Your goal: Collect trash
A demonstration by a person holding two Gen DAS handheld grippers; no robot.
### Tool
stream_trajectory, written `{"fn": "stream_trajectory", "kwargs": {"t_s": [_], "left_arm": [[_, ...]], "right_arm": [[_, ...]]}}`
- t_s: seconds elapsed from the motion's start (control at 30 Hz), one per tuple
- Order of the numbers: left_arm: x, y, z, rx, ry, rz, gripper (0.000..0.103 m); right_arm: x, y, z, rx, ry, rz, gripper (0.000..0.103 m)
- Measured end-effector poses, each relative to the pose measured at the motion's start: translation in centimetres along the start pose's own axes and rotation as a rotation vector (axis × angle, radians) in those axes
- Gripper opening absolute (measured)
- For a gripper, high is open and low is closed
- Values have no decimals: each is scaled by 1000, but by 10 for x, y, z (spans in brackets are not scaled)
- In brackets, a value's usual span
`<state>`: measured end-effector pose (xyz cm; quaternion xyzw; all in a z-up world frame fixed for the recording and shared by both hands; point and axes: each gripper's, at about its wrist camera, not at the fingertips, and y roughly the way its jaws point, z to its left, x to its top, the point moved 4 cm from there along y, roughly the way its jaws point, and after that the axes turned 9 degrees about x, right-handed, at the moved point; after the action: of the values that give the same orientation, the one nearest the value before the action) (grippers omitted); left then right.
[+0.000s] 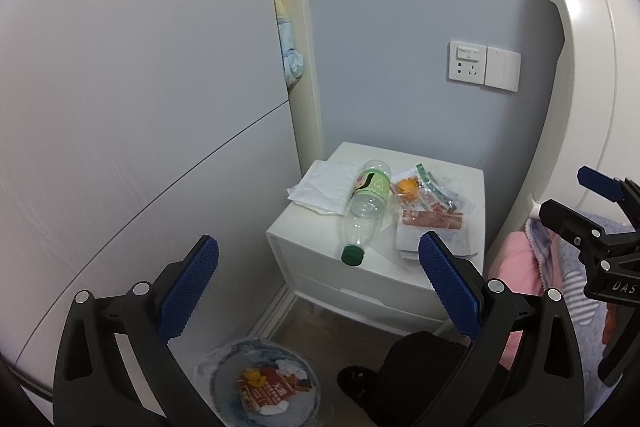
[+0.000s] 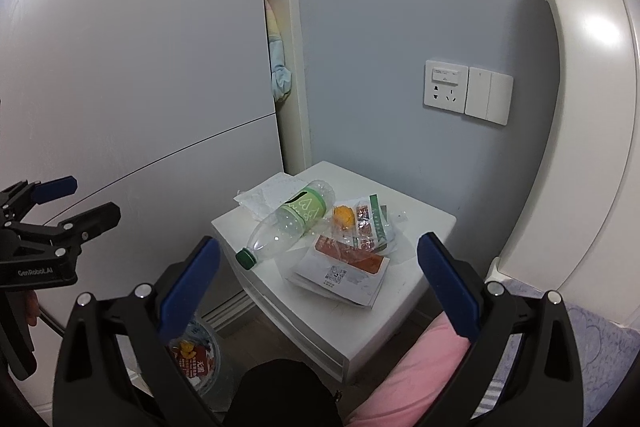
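On the white nightstand lie an empty clear bottle with green label and cap, crumpled white paper, clear wrappers with orange peel, and a red-and-white packet. A lined trash bin on the floor holds some trash. My left gripper is open and empty, well short of the nightstand. My right gripper is open and empty, before the nightstand.
A pale wardrobe stands left, with cloth poking from its edge. A white headboard and a bed with pink and blue bedding are right. A wall socket is above the nightstand. A dark foot is below.
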<state>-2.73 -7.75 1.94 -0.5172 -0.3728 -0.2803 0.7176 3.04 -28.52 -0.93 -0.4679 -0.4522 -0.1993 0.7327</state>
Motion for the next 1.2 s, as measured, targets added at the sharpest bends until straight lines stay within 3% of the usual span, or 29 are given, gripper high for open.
{"fn": "stream_trajectory", "kwargs": {"t_s": [0.13,0.73,1.2], "left_arm": [[7,3,9,-52,-3,13,97],[16,16,36,-100,43,3,97],[4,32,36,-124,80,35,97]], "right_arm": [[5,-1,0,7,0,1,96],[15,-6,5,-2,-43,9,96],[-2,12,-7,10,59,87,96]]}}
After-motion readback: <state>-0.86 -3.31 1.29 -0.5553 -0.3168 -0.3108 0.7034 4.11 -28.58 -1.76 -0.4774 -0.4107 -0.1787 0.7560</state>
